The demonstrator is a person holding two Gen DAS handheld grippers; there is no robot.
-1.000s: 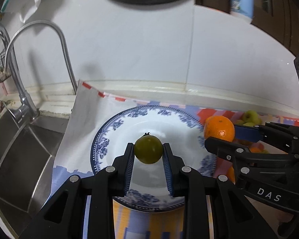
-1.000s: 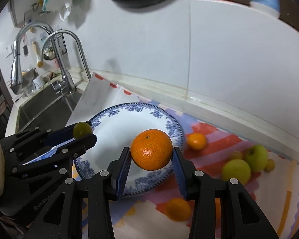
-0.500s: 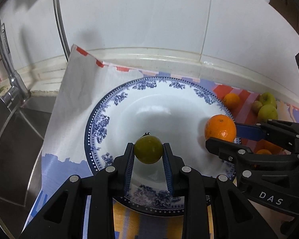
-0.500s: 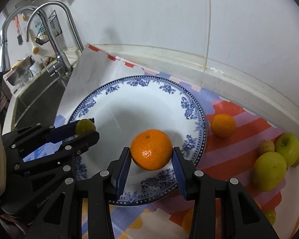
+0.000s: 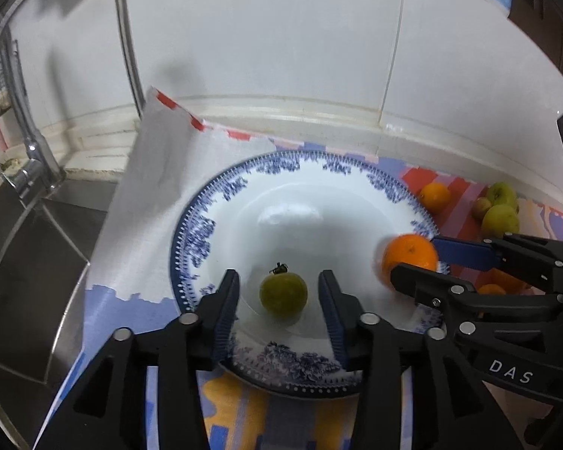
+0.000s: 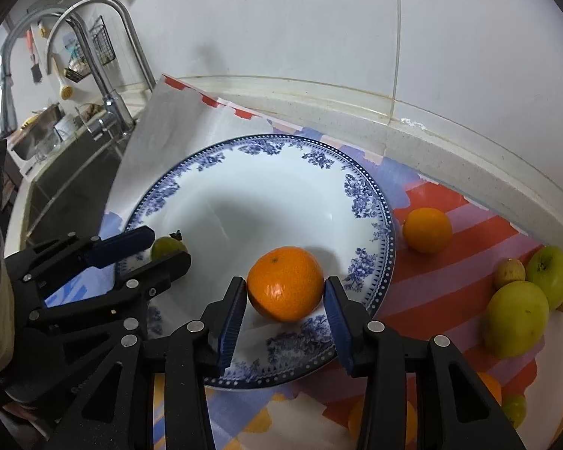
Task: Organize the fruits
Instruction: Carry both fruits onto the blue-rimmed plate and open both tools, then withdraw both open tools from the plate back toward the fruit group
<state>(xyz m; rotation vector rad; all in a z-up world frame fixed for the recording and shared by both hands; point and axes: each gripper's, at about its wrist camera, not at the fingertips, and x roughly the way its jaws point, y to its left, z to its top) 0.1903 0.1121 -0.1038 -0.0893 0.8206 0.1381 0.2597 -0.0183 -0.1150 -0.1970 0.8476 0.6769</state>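
Note:
A blue-and-white plate (image 5: 379, 183) (image 6: 368, 195) lies on a striped cloth. My left gripper (image 5: 279, 292) is open, and a small green fruit (image 5: 283, 293) rests on the plate between its fingers without touching them; the fruit also shows in the right wrist view (image 6: 167, 247). My right gripper (image 6: 285, 292) is open just wider than an orange mandarin (image 6: 286, 283), which sits on the plate's near rim. From the left wrist view the mandarin (image 5: 409, 257) lies between the right gripper's fingers (image 5: 416, 279).
Loose fruit lies on the cloth right of the plate: a small orange (image 6: 426, 229), green apples (image 6: 516, 318) (image 6: 548, 270) and more oranges at the front. A sink (image 5: 15, 262) with a tap (image 5: 124, 37) is on the left. A tiled wall stands behind.
Both grippers came down to the plate. The left opened and let the green fruit onto the plate. The right opened slightly and the mandarin now rests on the plate's rim.

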